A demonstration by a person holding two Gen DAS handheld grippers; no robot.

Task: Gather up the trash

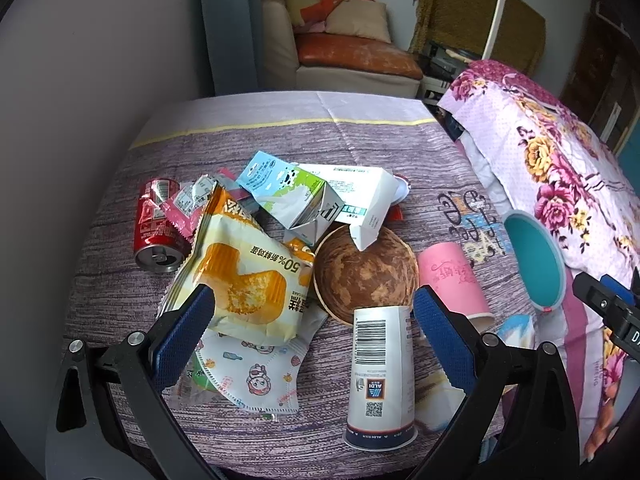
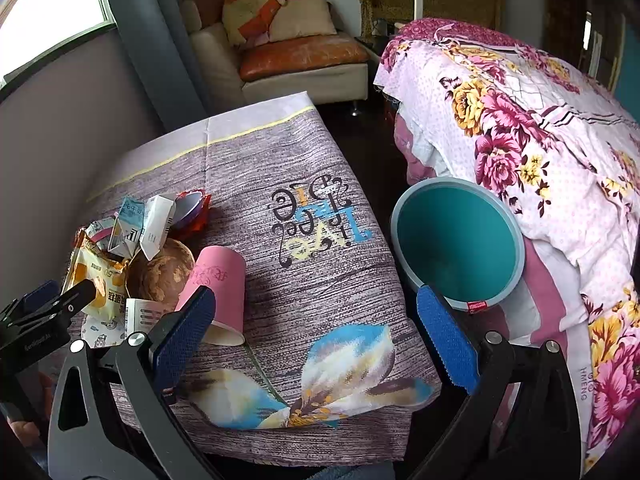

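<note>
Trash lies piled on the table: a red can (image 1: 154, 226), a yellow cake wrapper (image 1: 244, 276), a face mask (image 1: 260, 376), crushed milk cartons (image 1: 296, 196), a brown bowl (image 1: 366, 274), a white ALDI cup (image 1: 380, 372) and a pink paper cup (image 1: 454, 282) on its side. My left gripper (image 1: 312, 328) hovers open over the wrapper and the white cup. My right gripper (image 2: 316, 332) is open above the table's near right corner, with the pink cup (image 2: 222, 288) by its left finger. A teal bin (image 2: 458, 240) stands right of the table.
The table wears a purple wood-grain cloth (image 2: 304, 152) with lettering and a flower print. A floral quilt (image 2: 540, 140) lies beside the bin on the right. A sofa with cushions (image 2: 296, 52) stands behind, and a wall runs along the left.
</note>
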